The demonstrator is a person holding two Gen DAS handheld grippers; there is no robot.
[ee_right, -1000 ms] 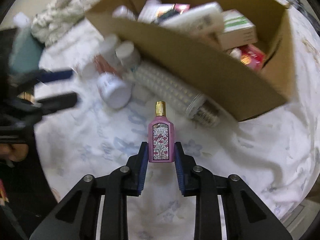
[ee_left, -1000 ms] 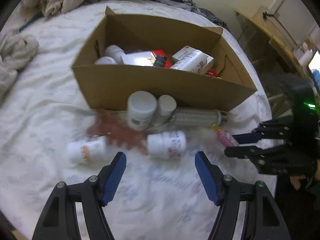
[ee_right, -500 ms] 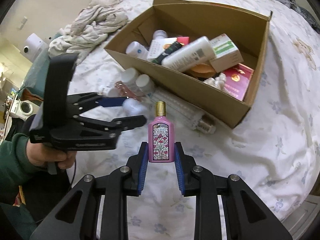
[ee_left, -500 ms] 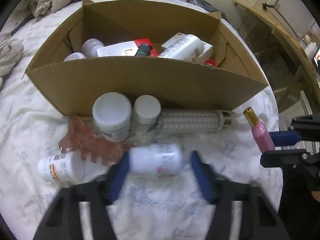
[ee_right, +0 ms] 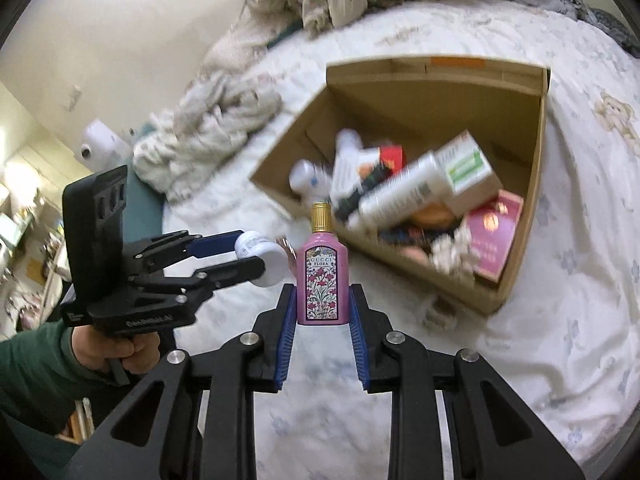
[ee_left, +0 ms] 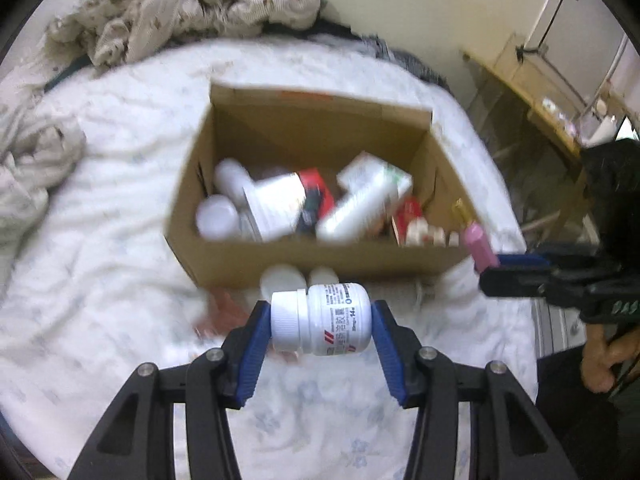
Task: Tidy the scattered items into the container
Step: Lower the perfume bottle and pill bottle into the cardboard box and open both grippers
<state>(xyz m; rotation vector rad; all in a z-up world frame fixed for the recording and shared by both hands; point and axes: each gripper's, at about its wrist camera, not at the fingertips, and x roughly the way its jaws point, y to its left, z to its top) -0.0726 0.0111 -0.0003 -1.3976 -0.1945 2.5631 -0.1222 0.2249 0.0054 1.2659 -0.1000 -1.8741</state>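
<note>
Both grippers loaded above the bed, short of the container. The left gripper (ee_left: 320,320) pinched a white pill bottle (ee_left: 320,319) end to end, the bottle lying sideways between the blue pads with its cap to the left, held clear of the bedsheet (ee_left: 100,280) just in front of the cardboard box (ee_left: 320,264). The right gripper (ee_right: 320,308) clamped a pink perfume bottle (ee_right: 322,280) by its flat sides, upright with the gold cap on top, beside the box's near wall and not yet over the opening. The box already held a share of the clutter: white bottles, a long white tube (ee_right: 396,196), a green-and-white carton (ee_right: 468,168) and a red packet (ee_right: 494,236), among items too blurred to name. Two white-capped jars (ee_left: 298,278) stood against the front wall of the box, with a reddish item (ee_left: 224,312) beside them on the sheet. Judged from this, the task was well advanced: two items were in transit, and at least three more remained to be collected.
</note>
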